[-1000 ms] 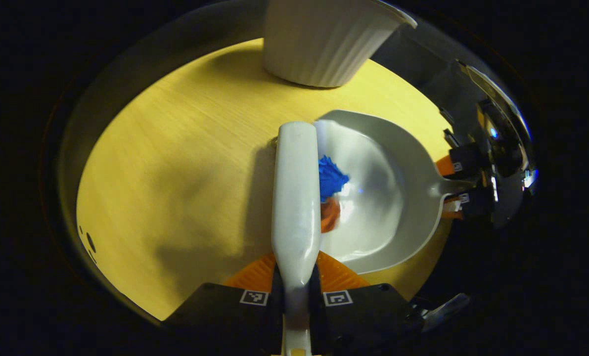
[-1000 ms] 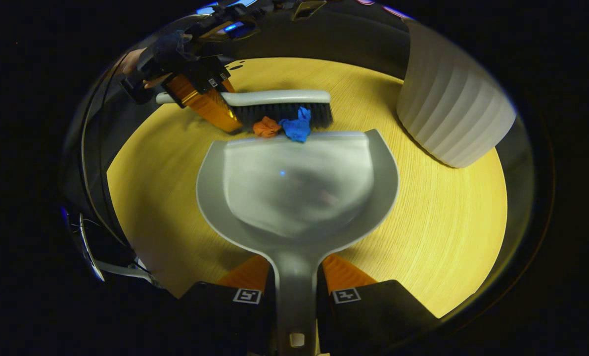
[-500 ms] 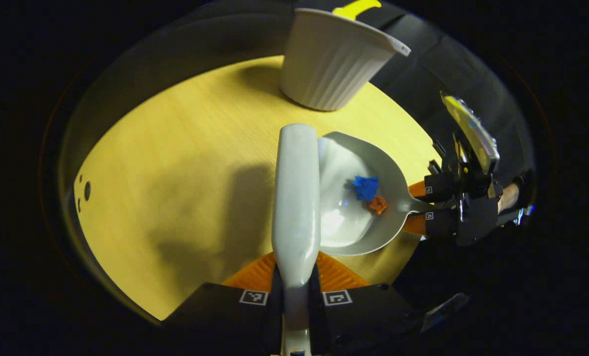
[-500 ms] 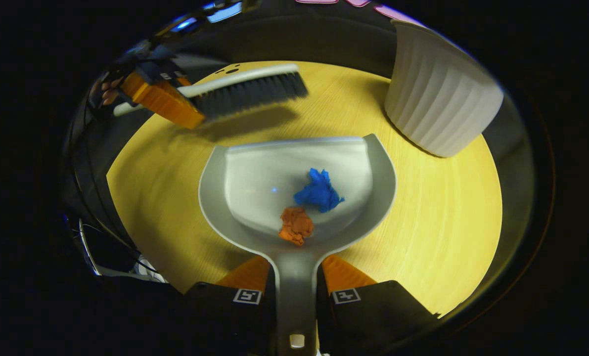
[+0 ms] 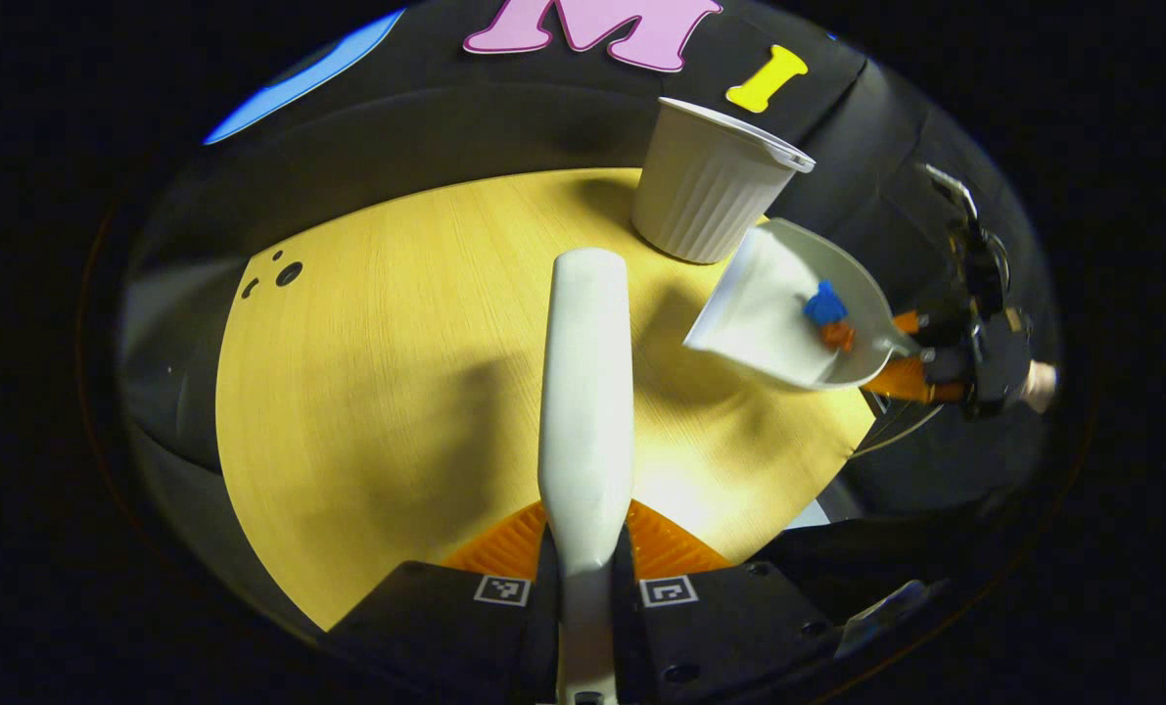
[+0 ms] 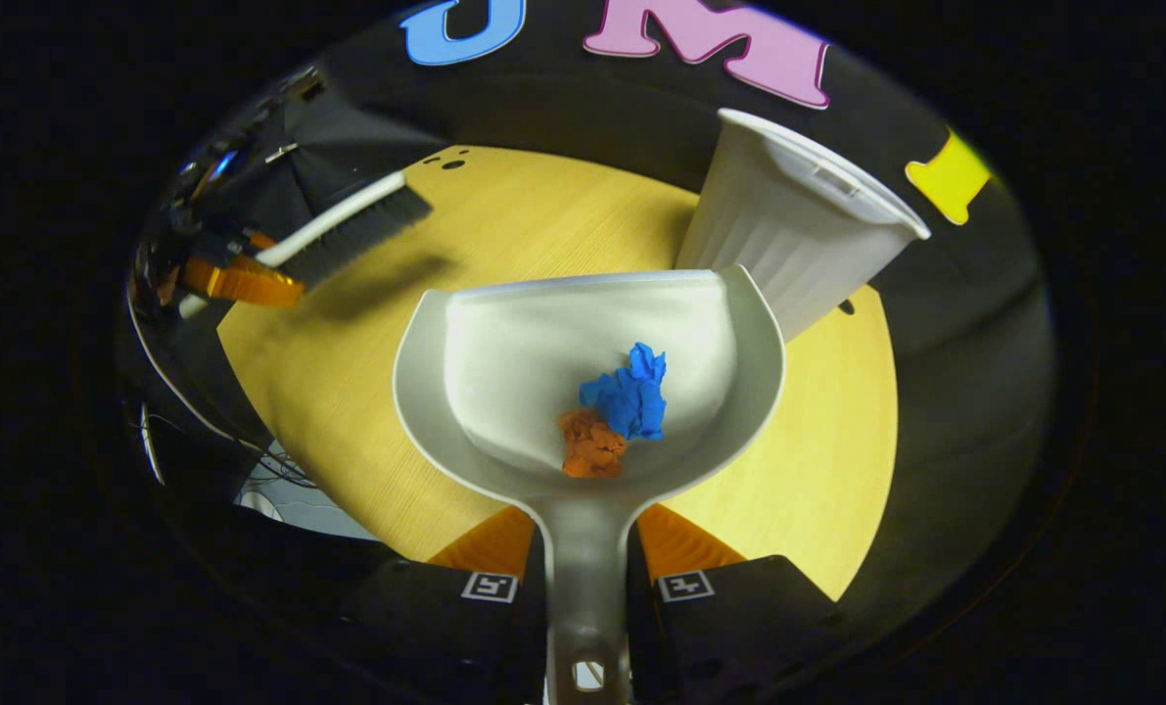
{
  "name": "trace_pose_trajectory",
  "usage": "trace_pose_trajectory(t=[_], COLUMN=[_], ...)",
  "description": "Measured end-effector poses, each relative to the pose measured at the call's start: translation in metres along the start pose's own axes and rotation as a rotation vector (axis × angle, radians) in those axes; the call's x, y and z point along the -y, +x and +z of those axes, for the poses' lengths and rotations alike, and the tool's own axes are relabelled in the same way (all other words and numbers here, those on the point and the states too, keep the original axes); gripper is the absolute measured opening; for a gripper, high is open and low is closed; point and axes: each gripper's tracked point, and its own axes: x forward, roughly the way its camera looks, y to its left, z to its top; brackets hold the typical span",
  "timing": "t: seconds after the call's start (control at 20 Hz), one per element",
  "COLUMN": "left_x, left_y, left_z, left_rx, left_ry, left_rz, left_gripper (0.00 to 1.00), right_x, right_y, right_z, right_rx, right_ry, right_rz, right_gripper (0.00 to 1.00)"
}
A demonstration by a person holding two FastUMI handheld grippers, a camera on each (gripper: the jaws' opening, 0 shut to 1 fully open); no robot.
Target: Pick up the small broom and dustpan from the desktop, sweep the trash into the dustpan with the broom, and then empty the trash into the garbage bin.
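Observation:
My left gripper is shut on the handle of the white broom, held above the yellow desktop. In the right gripper view the broom hangs at the far left with dark bristles down. My right gripper is shut on the handle of the grey dustpan, lifted off the desk. A blue paper wad and an orange wad lie at the pan's back. In the left gripper view the dustpan is tilted up just right of the white ribbed bin.
The bin stands at the desk's far edge, right behind the dustpan's front lip. Small dark holes mark the desktop's far left corner. A hand holds the right gripper beyond the desk's right edge.
The dustpan has risen off the desk and moved toward the bin with both wads slid to its back. The broom has lifted and drawn away to the left.

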Motion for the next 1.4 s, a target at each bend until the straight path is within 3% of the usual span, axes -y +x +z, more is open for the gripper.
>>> trace_pose_trajectory(t=[0.15, 0.5, 0.75, 0.8, 0.85, 0.9, 0.95, 1.05, 1.2, 1.4], left_x=[-0.012, -0.067, -0.059, -0.060, -0.061, -0.064, -0.074, -0.088, -0.087, -0.091], left_y=[0.000, 0.020, -0.007, -0.011, -0.016, -0.025, -0.036, -0.048, -0.045, -0.046], left_z=[-0.002, -0.001, -0.007, -0.009, -0.015, -0.021, -0.026, -0.030, -0.027, -0.036], left_rx=[0.005, 0.009, 0.032, 0.042, 0.053, 0.059, 0.068, 0.072, 0.067, 0.068], left_ry=[-0.018, -0.059, -0.072, -0.090, -0.114, -0.136, -0.150, -0.172, -0.242, -0.321], left_rz=[-0.013, -0.044, -0.036, -0.029, -0.026, -0.029, -0.028, -0.011, 0.010, 0.032], left_gripper=[0.26, 0.27, 0.27, 0.26, 0.26, 0.27, 0.27, 0.26, 0.27, 0.27], right_x=[0.014, 0.084, 0.152, 0.171, 0.187, 0.199, 0.213, 0.240, 0.251, 0.266], right_y=[-0.048, -0.118, -0.105, -0.100, -0.097, -0.091, -0.083, -0.070, -0.057, -0.034], right_z=[0.016, 0.069, 0.112, 0.118, 0.121, 0.125, 0.129, 0.135, 0.141, 0.155], right_rx=[0.007, 0.090, 0.155, 0.162, 0.165, 0.162, 0.153, 0.147, 0.149, 0.144], right_ry=[0.079, 0.218, 0.312, 0.326, 0.343, 0.371, 0.404, 0.458, 0.525, 0.458], right_rz=[0.034, -0.023, -0.126, -0.167, -0.197, -0.216, -0.232, -0.276, -0.294, -0.360], right_gripper=[0.37, 0.37, 0.37, 0.41, 0.37, 0.41, 0.37, 0.37, 0.37, 0.37])
